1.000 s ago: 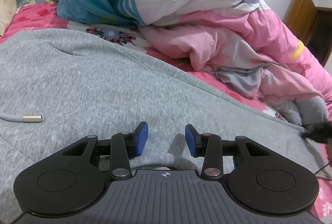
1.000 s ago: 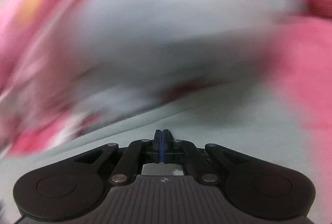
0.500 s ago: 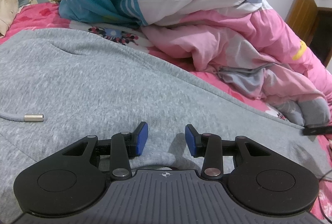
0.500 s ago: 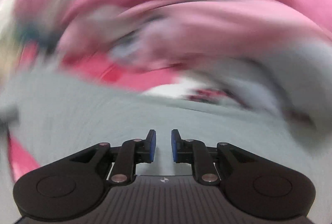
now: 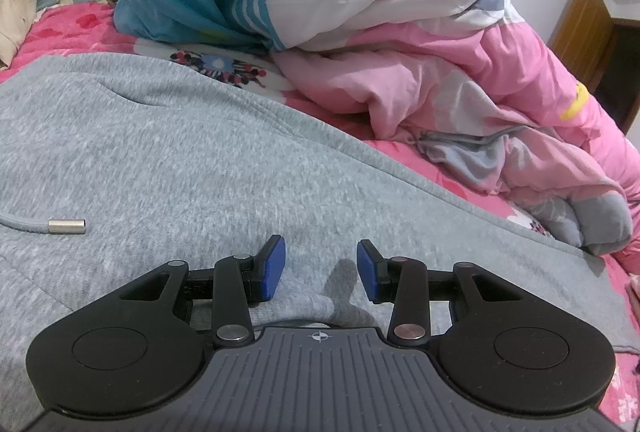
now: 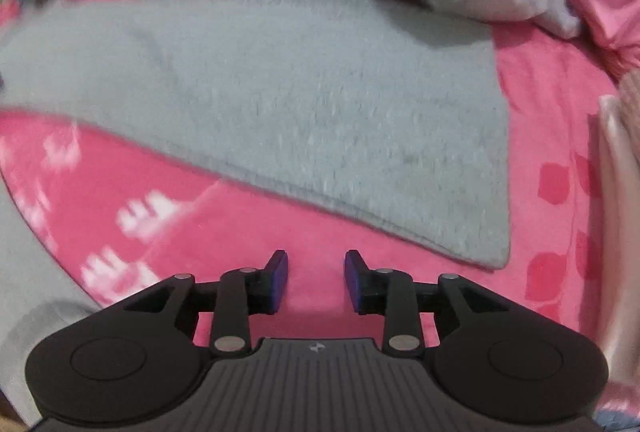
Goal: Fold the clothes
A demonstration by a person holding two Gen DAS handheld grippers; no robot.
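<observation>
1. The bed [image 6: 560, 80], under a pink flowered sheet, carries everything. Beyond the left tool [image 5: 321, 266] lies a heaped pink, white and teal quilt [image 5: 400, 32], bunched against the far edge of the garment.

2. The grey sweatshirt [image 5: 180, 152] is spread flat on the bed. It runs under and ahead of the left tool, and in the right wrist view one of its corners [image 6: 492, 256] ends just ahead and to the right of the right tool [image 6: 316, 282].

3. The right tool was pinched shut a second ago, in a blurred, fast-moving view. Now its jaws are opening, with nothing between them, only bare sheet below. My reading is that it has let go of a fold and is swinging off to find the next edge.

4. The left tool has not shifted. Its jaws stand partly apart, with a small ridge of grey cloth rising between the blue pads [image 5: 272, 268]. I cannot see that they press it, so it seems to be resting there rather than gripping.

5. A drawstring with a metal tip [image 5: 66, 226] lies loose on the cloth, off to the left of the left tool. It should be tucked in before the next fold.
</observation>
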